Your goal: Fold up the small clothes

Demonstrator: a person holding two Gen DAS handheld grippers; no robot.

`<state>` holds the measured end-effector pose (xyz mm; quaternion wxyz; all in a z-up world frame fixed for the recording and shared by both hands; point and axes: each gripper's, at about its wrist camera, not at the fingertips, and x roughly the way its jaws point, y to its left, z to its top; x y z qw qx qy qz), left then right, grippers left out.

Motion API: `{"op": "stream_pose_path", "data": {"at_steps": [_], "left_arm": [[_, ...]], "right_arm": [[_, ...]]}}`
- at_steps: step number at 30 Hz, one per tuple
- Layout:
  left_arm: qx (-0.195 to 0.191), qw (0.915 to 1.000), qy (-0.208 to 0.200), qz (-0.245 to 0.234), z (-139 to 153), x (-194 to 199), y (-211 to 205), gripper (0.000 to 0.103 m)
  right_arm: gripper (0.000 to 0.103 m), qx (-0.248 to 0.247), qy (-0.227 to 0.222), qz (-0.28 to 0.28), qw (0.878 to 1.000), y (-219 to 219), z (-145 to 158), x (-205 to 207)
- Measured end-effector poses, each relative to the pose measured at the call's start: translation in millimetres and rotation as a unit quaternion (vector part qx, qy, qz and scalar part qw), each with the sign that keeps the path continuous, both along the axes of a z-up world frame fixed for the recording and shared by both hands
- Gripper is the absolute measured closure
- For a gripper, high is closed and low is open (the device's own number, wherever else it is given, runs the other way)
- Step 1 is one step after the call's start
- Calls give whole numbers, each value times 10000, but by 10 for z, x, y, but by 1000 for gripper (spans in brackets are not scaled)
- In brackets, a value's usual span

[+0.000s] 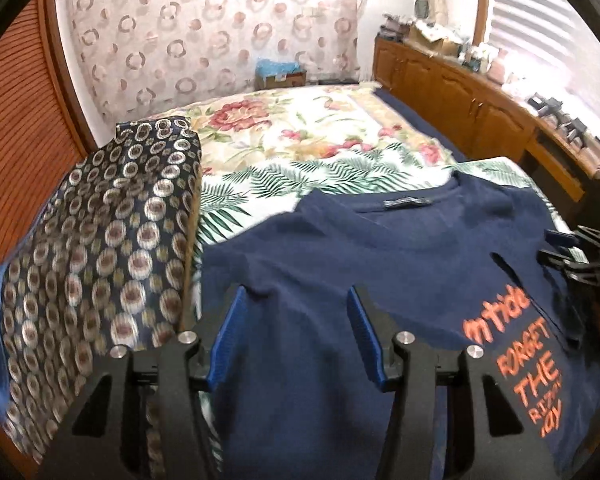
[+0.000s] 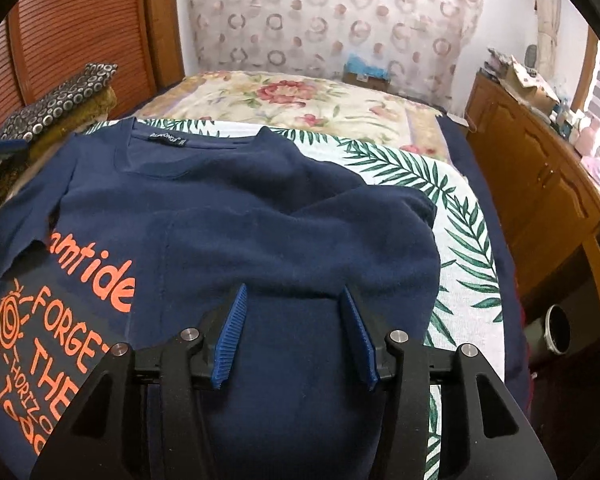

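we see the navy t-shirt (image 2: 228,216) lying on the bed (image 2: 456,240), on the white cover with green leaves. in the right wrist view it fills the middle and the left of the frame. its right side is already folded in over the front, so half of the orange words (image 2: 80,300) is hidden.

the right gripper (image 2: 294,300) hangs over the folded part, low in the middle of the frame. its blue fingers (image 2: 232,332) stand about half open. nothing is between them, and we cannot tell if the tips touch the cloth.

the left gripper (image 1: 296,304) is at the bottom of the left wrist view, over the left edge of the shirt. its fingers stand about half open too, and they hold nothing.

what could go wrong? we think the folded flap could slide back open if a finger drags on it as it lifts away. the left sleeve (image 2: 40,184) looks bunched, so a grab there could catch only one layer and make a crooked fold. the stack of patterned cloth (image 1: 100,248) sits just beside the shirt on the left, and a wide swing could bump it.

the neck (image 2: 188,152) of the shirt points to the top of the frame, toward the far end of the bed. the hem is out of sight at the bottom. so the long way of the shirt runs from the bottom of the frame up to the top.
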<state>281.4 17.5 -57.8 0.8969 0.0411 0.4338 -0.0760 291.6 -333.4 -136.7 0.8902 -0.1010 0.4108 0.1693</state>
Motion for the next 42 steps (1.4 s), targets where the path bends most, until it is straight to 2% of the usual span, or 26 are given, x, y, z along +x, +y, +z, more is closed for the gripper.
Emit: {"op": "stream_pose_path", "data": {"at_steps": [7,12,16,21,24,25,26,27,28,29,32,35,42], "left_arm": [[616,9973,380,133,-114,344,-84,66],[950,9926,736,161,-255,550,-109,66],[1043,9888,1055,189,-410,690,-121,66],[1168,9866,1119,220,-511,779,-121,66],[1210,9867,1077,161,-523,791,-146,66],[1215,9870,1050,116,-525,785,-153,70],[1172,9877,1038,51,-531,781,-155,81],[1127,9882,1035,5,-540,774,-153,84],[1112,9885,1022,-38,-538,752,-138,95],[1136,9886,986,-55,-528,728,-129,99],[1102,9918,644,16,-363,636,-62,101],[885,9958,162,171,-73,528,73,102],[557,9977,-353,147,236,299,247,102]], "right_arm": [[52,10,6,-3,10000,32,17,20],[52,28,3,-2,10000,36,11,16],[51,36,2,0,10000,25,11,23],[51,38,5,-2,10000,27,9,21],[51,34,3,-3,10000,28,9,22],[51,34,2,-3,10000,29,8,22],[51,35,3,-3,10000,27,7,20],[51,36,2,-3,10000,27,7,20],[51,40,4,-3,10000,27,6,20],[51,40,4,-3,10000,28,6,19],[51,36,0,-4,10000,26,4,20],[51,35,1,-6,10000,29,4,18],[50,17,-96,-29,9999,-7,66,-16]]}}
